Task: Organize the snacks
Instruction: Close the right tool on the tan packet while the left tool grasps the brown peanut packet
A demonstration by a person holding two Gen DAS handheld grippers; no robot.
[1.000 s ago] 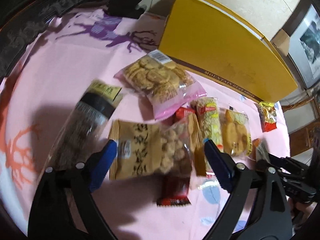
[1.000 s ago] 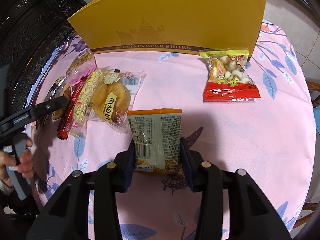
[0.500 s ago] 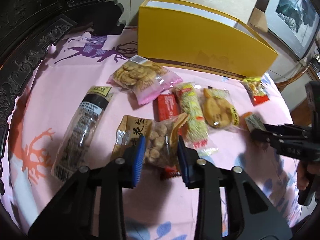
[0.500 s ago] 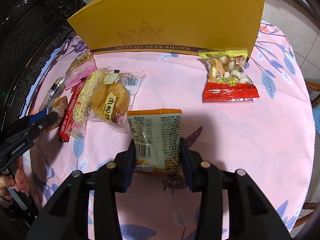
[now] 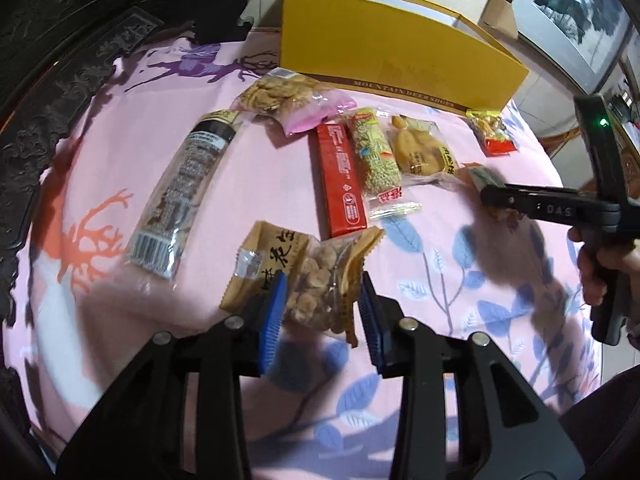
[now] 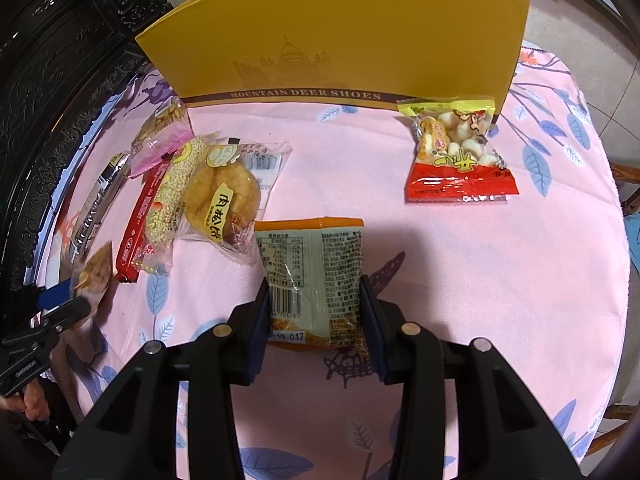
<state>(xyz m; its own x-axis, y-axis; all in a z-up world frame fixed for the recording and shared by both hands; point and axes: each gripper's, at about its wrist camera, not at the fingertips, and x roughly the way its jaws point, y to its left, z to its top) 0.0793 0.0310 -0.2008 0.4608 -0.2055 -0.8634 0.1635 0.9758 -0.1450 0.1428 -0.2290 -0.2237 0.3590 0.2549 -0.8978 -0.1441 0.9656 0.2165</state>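
Eight snack packets [image 6: 458, 148], one yellow box [image 6: 340, 28]; left gripper [image 5: 322, 312], jaws just reopened slightly, pinches a tan nut bag [image 5: 304, 276]; right gripper [image 6: 316, 316] clamps an orange-edged packet [image 6: 312, 264].

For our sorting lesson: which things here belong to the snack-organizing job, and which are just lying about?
Job: brown snack pack, orange pack, red bar, bun, cookie bag, yellow box.
Lying about: framed picture, carved furniture.

Right gripper [image 6: 314, 312] clamps orange snack packet [image 6: 310, 276] on pink tablecloth [image 6: 500, 280].

Pink printed tablecloth [image 6: 460, 264] — yellow shoebox [image 6: 340, 28], snack packets [image 5: 352, 160] lying flat.
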